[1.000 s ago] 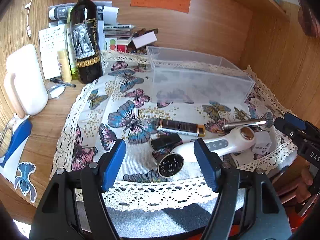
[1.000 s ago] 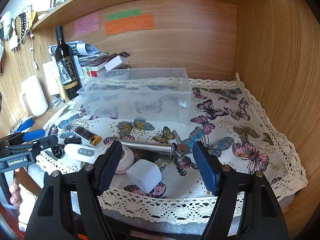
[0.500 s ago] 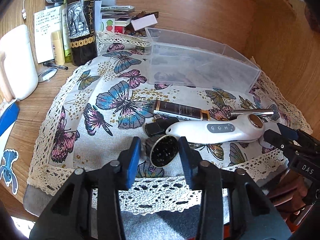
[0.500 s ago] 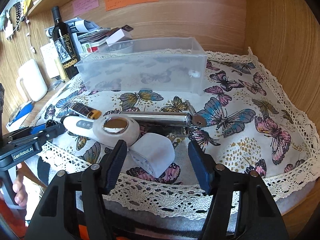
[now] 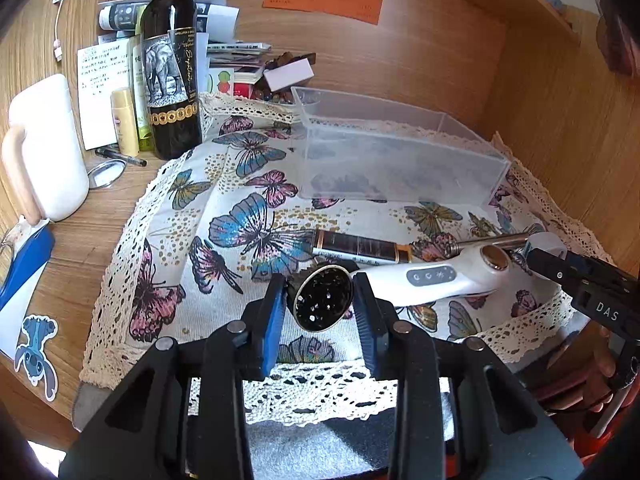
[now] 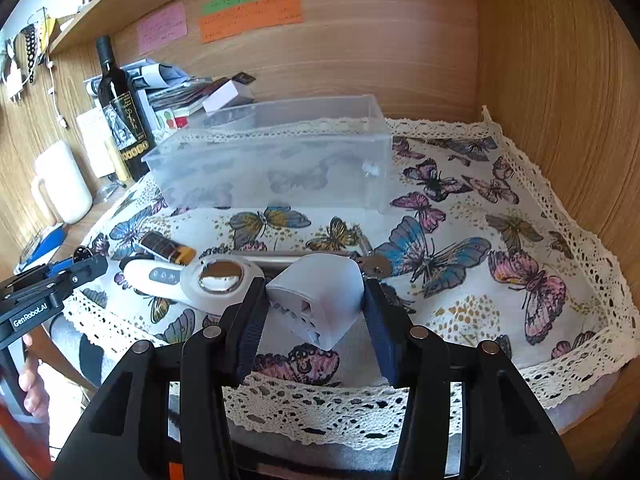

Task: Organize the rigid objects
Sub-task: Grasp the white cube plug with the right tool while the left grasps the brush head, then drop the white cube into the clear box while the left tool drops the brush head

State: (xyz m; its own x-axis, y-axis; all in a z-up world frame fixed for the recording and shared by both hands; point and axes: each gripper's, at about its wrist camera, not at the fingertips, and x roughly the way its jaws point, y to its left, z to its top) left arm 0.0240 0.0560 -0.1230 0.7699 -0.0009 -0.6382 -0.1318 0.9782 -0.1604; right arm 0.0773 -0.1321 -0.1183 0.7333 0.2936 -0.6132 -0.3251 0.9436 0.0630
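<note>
Now left tool (image 5: 320, 304) clamping black perforated cap (image 5: 322, 298), face toward camera, right tool (image 6: 314, 304) gripping white cap (image 6: 318, 296).

Bright daylight, sharp centre, fisheye-warped edges

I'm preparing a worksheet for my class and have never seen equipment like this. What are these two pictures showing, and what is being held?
A person holds hand-operated tongs, one per hand, each carrying a wide-angle camera looking along its fingers. In the left camera's picture, the left tongs grip a round black perforated cap. In the right camera's picture, the right tongs grip a white plastic cover. On the butterfly cloth lie a white handheld device, a metal rod and a clear plastic bin, seemingly empty.
</note>
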